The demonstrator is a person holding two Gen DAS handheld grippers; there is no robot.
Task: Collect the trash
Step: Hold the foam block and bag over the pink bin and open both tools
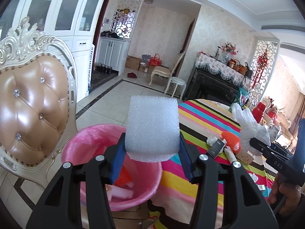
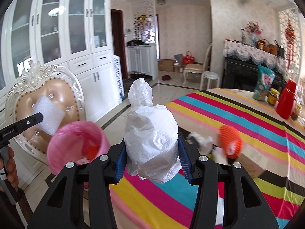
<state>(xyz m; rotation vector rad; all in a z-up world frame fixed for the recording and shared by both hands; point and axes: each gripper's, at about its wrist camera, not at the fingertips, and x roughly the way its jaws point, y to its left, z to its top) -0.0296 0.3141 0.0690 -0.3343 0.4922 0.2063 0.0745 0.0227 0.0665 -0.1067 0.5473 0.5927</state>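
My left gripper (image 1: 152, 148) is shut on a white foam block (image 1: 152, 127) and holds it above the near rim of a pink-lined trash bin (image 1: 89, 139); the block also shows in the right wrist view (image 2: 50, 117). The bin (image 2: 76, 133) holds orange netting and white scraps. My right gripper (image 2: 151, 152) is shut on a crumpled white plastic bag (image 2: 150, 133), held over the striped tablecloth (image 2: 238, 110) to the right of the bin. An orange foam net (image 2: 229, 141), crumpled tissue (image 2: 200, 140) and a small black pack (image 1: 217, 147) lie on the table.
A tufted cream chair (image 1: 32, 112) stands behind the bin. A snack bag (image 2: 264, 84), a jar and a red flask (image 2: 286, 101) stand at the table's far side. A cardboard box (image 1: 131, 211) lies under the bin. Cabinets line the left wall.
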